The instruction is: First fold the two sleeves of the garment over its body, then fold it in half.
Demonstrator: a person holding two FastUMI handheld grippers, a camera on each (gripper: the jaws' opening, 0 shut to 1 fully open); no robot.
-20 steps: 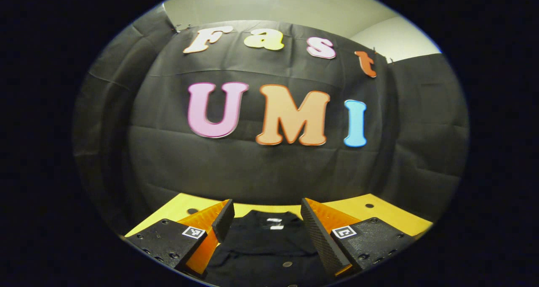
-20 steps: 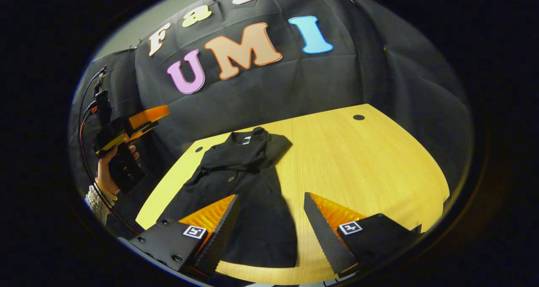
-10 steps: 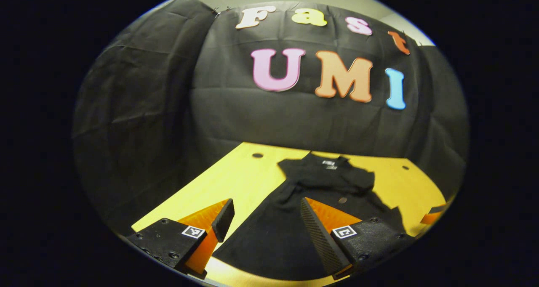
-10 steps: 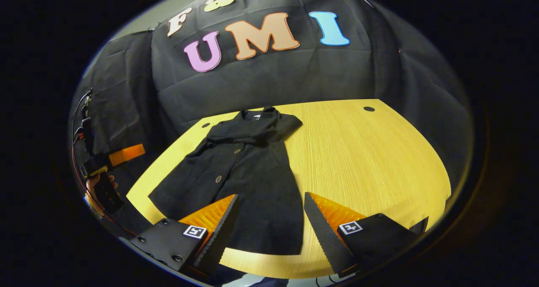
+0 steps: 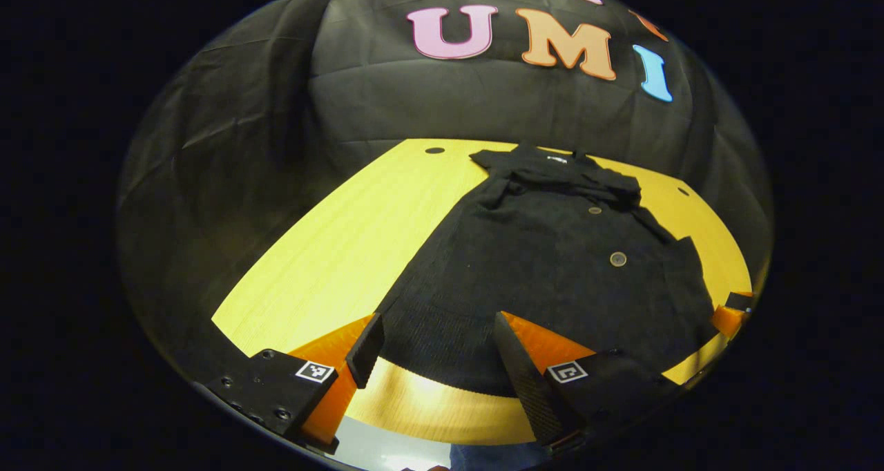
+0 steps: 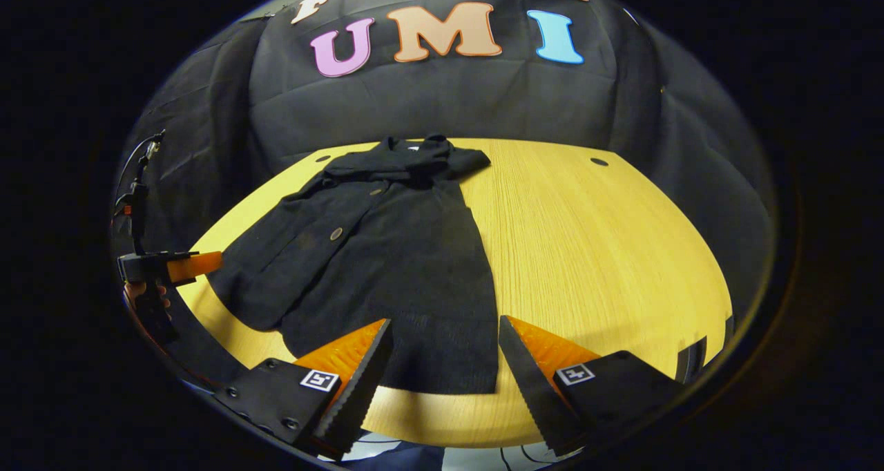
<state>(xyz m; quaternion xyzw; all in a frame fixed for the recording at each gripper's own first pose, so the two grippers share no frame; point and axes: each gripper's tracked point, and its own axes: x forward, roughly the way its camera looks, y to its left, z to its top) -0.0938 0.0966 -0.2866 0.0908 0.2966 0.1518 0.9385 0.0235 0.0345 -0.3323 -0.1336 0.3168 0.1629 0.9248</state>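
A black buttoned garment [image 5: 552, 264] lies flat on the yellow wooden table [image 5: 331, 250], collar at the far side and hem toward me. Folded fabric lies across its chest just below the collar. In the left gripper view, my left gripper [image 5: 436, 329] hovers open over the hem's near left corner. In the right gripper view, the garment [image 6: 387, 250] spreads up the table's left half, and my right gripper [image 6: 445, 329] hovers open over the hem's near right corner. A hand holds the left gripper [image 6: 166, 267] at the far left of that view. Neither gripper holds anything.
The table [image 6: 594, 250] has bare wood to the right of the garment and a small dark hole [image 6: 599, 161] near its far edge. Black cloth walls close the booth behind and at both sides. The table's near edge curves just under both grippers.
Both grippers have tipped down and dropped toward the garment's near hem. The left one swung from facing the wall to looking over the hem's left corner. Both stayed open.
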